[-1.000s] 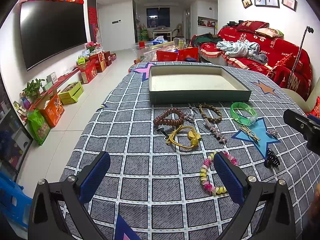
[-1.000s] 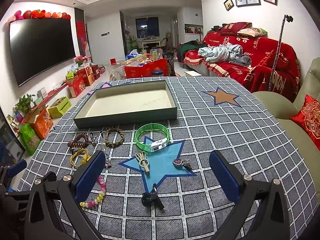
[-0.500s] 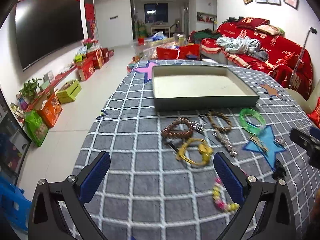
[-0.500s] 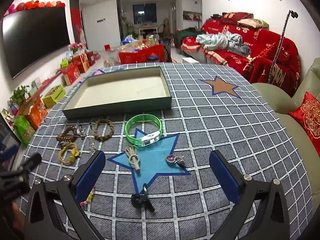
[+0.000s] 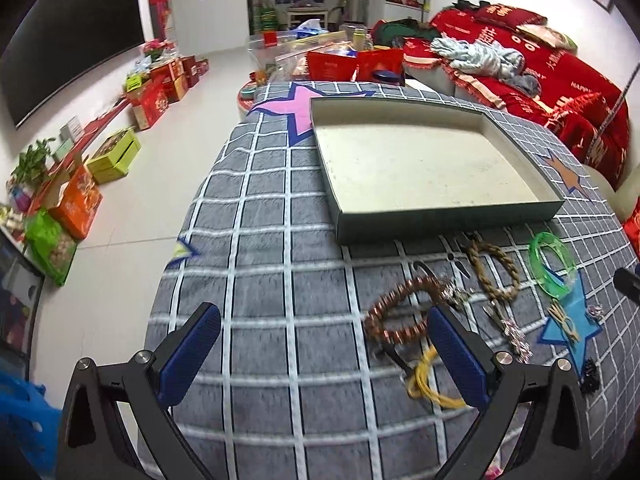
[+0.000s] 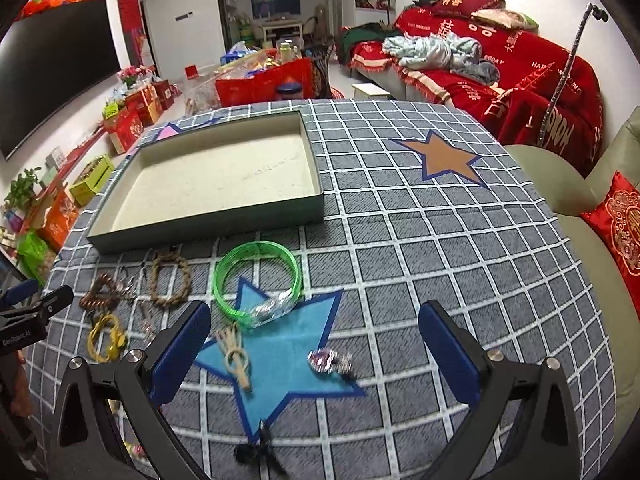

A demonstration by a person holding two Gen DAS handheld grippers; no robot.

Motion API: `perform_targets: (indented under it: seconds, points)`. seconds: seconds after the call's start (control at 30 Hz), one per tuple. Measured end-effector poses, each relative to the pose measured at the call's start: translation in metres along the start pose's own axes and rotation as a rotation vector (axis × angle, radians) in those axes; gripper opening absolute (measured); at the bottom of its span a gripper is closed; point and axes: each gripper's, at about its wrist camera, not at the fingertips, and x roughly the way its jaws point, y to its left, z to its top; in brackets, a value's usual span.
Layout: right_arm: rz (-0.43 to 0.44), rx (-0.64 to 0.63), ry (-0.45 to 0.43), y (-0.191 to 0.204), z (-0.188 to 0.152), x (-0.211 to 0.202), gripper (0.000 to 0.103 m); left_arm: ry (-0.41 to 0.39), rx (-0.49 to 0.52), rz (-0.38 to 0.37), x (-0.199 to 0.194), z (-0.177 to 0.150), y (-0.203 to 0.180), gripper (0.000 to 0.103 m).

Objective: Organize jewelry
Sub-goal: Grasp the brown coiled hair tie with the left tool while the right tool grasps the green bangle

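jewelry lies loose on the checked cloth (image 6: 420,240) in front of one tray (image 6: 208,224), which holds nothing. counted across the two views: one green bangle (image 6: 256,268) resting partly on the blue star (image 6: 288,360), one braided rope bracelet (image 6: 170,276) just beside the tray's near wall, one brown bead bracelet (image 5: 400,316), one yellow cord loop (image 6: 106,336), one tan knotted piece (image 6: 238,356) on the star, one small pink-and-silver piece (image 6: 330,360) near it, and one dark clip (image 6: 256,452) at the bottom edge of the right view, too blurred to make out well. between the bead and rope bracelets lie small silvery bits (image 5: 508,324); their number and kind cannot be told. the left gripper (image 5: 320,352) hangs over the cloth with jaws spread wide and nothing between them; its right finger (image 5: 456,356) covers part of the yellow loop, and the bead bracelet lies just past that fingertip. the right gripper (image 6: 316,352) is also spread wide and holds nothing, with the star, the tan piece and the pink piece showing in the gap. a sliver of pink and yellow beads shows behind the right gripper's left finger (image 6: 180,352), mostly hidden. the left view is smeared by motion, so fine detail there is lost.
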Motion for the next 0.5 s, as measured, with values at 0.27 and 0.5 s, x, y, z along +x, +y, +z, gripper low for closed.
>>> perform_targets:
  seconds: [0.27, 0.5]
  points:
    - [-0.020, -0.001, 0.068, 0.001, 0.016, 0.033, 0.102, 0.036, 0.099, -0.036, 0.023, 0.015, -0.005, 0.103]
    - [-0.030, -0.023, 0.156, 0.007, 0.018, 0.062, 0.087, 0.091, 0.148, -0.088, 0.036, 0.016, -0.013, 0.103]
